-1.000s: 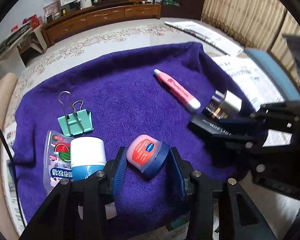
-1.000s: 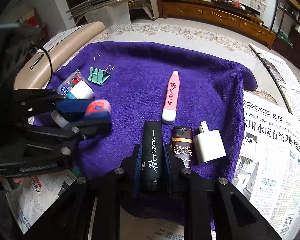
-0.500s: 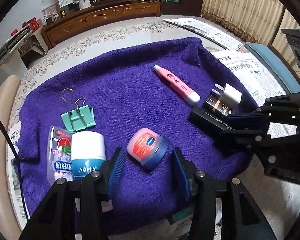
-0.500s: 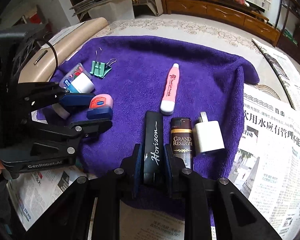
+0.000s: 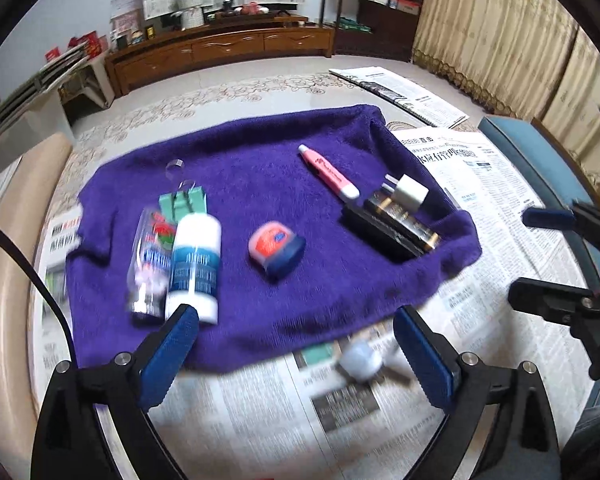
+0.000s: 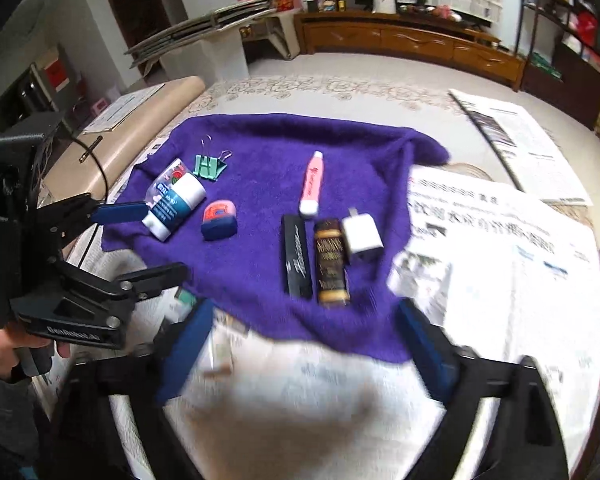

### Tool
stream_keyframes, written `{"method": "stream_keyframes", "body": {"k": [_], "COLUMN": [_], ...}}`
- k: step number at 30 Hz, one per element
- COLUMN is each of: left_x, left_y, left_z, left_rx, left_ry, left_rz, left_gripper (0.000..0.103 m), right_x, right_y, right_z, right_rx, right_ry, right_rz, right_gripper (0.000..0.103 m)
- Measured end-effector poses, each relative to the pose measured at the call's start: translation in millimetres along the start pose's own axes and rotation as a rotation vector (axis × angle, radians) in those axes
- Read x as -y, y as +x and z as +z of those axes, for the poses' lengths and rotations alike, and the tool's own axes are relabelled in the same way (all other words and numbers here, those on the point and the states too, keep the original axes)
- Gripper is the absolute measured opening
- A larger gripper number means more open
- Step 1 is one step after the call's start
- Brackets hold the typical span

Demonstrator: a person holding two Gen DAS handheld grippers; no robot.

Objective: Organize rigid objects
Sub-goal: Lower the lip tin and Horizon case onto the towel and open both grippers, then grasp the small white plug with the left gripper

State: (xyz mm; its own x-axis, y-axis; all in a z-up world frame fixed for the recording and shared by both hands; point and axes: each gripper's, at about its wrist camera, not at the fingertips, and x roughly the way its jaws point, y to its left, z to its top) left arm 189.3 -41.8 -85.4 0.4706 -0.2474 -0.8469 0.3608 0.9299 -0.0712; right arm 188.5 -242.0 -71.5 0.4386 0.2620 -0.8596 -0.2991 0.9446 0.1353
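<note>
1. Grippers first: the left gripper (image 5: pixel 296 344) has its jaws spread wide with nothing between them, and the right gripper (image 6: pixel 304 340) is likewise wide apart and empty; both hang over the newspaper (image 5: pixel 260 400) just off the near edge of the purple towel (image 5: pixel 260 184).
2. Objects lie on the towel in two groups. At one side sit the green clip (image 6: pixel 209 168), a flat packet (image 5: pixel 150 248) and a white and blue bottle (image 5: pixel 196 260) close together, with the small red-lidded jar (image 5: pixel 276 249) near them.
3. At the other side, the black case (image 6: pixel 298 262), dark box (image 6: pixel 331 267) and white plug (image 6: pixel 362 236) lie side by side, with the pink pen (image 6: pixel 312 189) just beyond.
4. Judging by this, a placing step looks done. A next move would call for choosing any stray piece, perhaps the pen or jar, and closing squarely on it.
5. Room: patterned floor, wooden cabinet (image 5: pixel 220 52), curtains (image 5: pixel 500 40).
</note>
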Motion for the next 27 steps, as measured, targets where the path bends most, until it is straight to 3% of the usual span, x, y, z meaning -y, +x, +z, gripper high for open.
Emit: {"method": "stream_keyframes", "body": {"k": [1, 5, 12, 24, 27], "left_x": [-0.8, -3.7, 9.1, 39.6, 43.7], "left_y": [0.3, 8.2, 25.1, 38.4, 39.0], "left_z": [-3.6, -24.1, -50.3, -45.7, -43.0], "left_rx": [-0.002, -0.038, -0.061, -0.006, 0.023], "left_ry": [-0.015, -0.083, -0.072, 0.001, -0.015], "left_rz": [0.000, 0.001, 0.009, 0.060, 0.088], "left_gripper": [0.099, 0.099, 0.099, 0.097, 0.084], "right_x": [1.2, 3.7, 15.9, 18.0, 18.2], "right_y": [-5.9, -23.2, -34.8, -51.1, -51.5], "right_z": [-6.5, -31.0, -69.6, -66.9, -66.0], "right_rx": [0.003, -0.002, -0.009, 0.013, 0.010], "right_ry": [0.012, 0.078, 0.196, 0.201, 0.205], "right_rz": [-0.007, -0.011, 0.003, 0.016, 0.017], "right_gripper": [0.103, 0.103, 0.103, 0.103, 0.103]}}
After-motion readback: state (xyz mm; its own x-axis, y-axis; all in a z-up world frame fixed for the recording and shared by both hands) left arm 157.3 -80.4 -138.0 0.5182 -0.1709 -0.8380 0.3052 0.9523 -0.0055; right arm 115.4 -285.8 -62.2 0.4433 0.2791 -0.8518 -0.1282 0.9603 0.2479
